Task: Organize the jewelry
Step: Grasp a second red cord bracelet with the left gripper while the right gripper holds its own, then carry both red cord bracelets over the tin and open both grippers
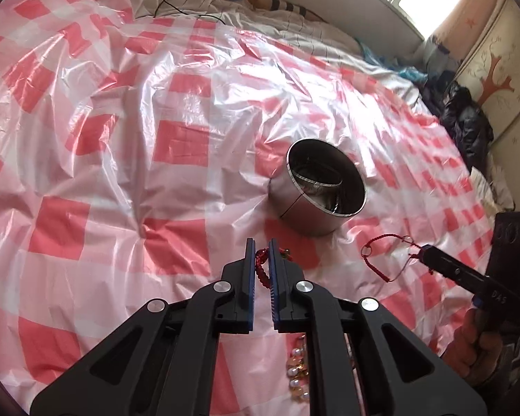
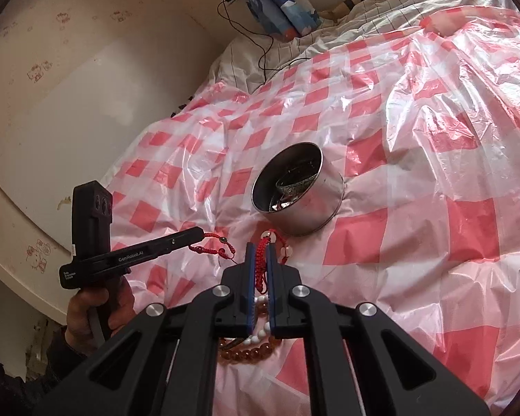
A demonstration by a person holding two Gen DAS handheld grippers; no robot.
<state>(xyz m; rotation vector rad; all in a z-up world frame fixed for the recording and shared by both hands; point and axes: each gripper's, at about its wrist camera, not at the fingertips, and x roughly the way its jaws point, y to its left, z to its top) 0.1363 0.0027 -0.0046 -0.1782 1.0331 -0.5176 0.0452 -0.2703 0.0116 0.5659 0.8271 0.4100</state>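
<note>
A round steel tin [image 1: 324,187] stands on the red-and-white checked plastic sheet [image 1: 121,159] and holds a metal bangle; it also shows in the right wrist view [image 2: 296,194]. My left gripper [image 1: 261,260] is shut on a red braided cord bracelet [image 1: 261,270], seen from the side in the right wrist view [image 2: 204,235] with the cord [image 2: 213,248] hanging from its tip. My right gripper [image 2: 259,260] is shut on a red cord bracelet [image 2: 261,267] with clear beads; in the left wrist view [image 1: 424,253] its red cord loop [image 1: 381,256] hangs down.
Amber and white bead bracelets [image 2: 256,343] lie on the sheet below my right gripper and show in the left wrist view [image 1: 298,371]. Pillows and a black cable [image 2: 260,45] lie at the head of the bed. Dark clothes [image 1: 468,118] are piled at the far right.
</note>
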